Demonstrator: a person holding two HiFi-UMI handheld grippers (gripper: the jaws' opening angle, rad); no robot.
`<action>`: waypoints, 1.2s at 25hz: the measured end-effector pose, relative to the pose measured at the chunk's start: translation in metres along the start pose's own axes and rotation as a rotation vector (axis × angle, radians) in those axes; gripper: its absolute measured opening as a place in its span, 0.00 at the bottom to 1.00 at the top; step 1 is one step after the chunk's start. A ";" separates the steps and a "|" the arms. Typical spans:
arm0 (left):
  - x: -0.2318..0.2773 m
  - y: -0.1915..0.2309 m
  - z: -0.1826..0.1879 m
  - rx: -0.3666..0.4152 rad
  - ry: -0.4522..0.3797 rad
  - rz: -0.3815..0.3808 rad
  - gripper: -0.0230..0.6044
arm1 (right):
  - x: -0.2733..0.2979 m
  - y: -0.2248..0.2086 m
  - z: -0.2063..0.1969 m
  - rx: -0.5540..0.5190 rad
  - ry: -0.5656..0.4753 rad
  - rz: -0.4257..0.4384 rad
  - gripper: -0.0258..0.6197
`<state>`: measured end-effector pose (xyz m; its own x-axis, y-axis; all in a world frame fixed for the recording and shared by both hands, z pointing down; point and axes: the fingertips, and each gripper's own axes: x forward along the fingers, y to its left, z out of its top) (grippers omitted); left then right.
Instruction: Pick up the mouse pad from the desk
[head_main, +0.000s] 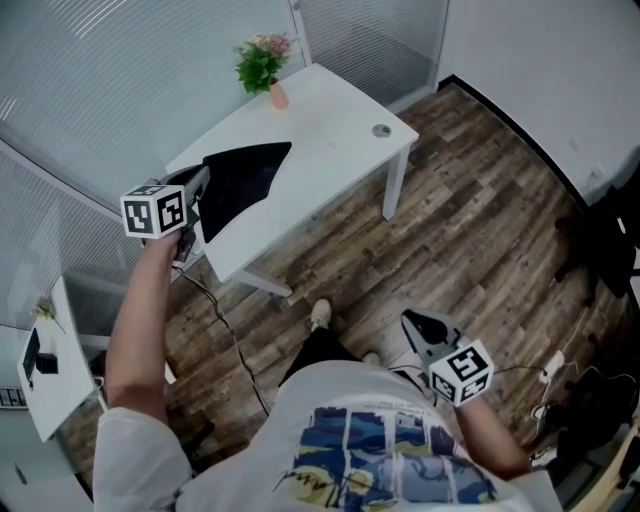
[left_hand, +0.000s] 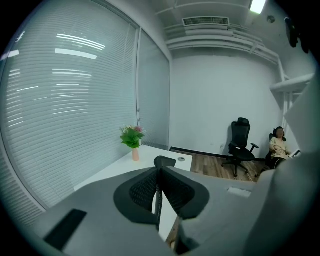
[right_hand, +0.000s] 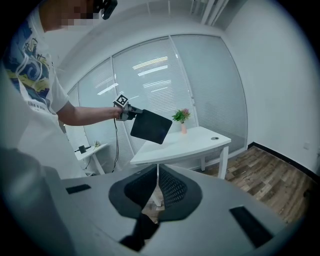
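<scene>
The black mouse pad (head_main: 240, 180) hangs tilted above the left end of the white desk (head_main: 330, 140), clear of its top. My left gripper (head_main: 200, 190) is shut on the pad's left edge. In the left gripper view the pad (left_hand: 165, 161) shows edge-on between the closed jaws of the left gripper (left_hand: 159, 172). From the right gripper view the pad (right_hand: 151, 126) is seen held up by the left gripper (right_hand: 127, 112) over the desk (right_hand: 190, 142). My right gripper (head_main: 412, 322) is low at the right, away from the desk. Its jaws meet with nothing between them (right_hand: 158, 172).
A potted plant in a pink vase (head_main: 262, 65) stands at the desk's far corner, and a cable grommet (head_main: 381, 130) sits near the right end. A small white side table (head_main: 45, 370) is at the left with a cable (head_main: 225, 330) across the wood floor. An office chair (left_hand: 241, 145) and a seated person (left_hand: 277, 147) are far off.
</scene>
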<state>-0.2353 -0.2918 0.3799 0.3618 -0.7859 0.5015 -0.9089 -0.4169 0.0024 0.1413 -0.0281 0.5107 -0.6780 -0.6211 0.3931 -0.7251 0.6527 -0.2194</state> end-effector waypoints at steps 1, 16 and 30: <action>-0.006 -0.004 0.004 0.001 -0.005 -0.007 0.08 | -0.002 0.002 -0.001 0.001 0.000 0.002 0.06; -0.088 -0.062 0.069 0.002 -0.088 -0.080 0.08 | -0.020 0.027 -0.007 -0.012 -0.005 0.048 0.06; -0.134 -0.088 0.091 0.044 -0.086 -0.100 0.08 | -0.030 0.044 0.004 -0.039 -0.051 0.068 0.06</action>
<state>-0.1849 -0.1913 0.2332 0.4681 -0.7750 0.4246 -0.8582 -0.5132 0.0096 0.1296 0.0174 0.4855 -0.7318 -0.5950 0.3324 -0.6724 0.7101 -0.2092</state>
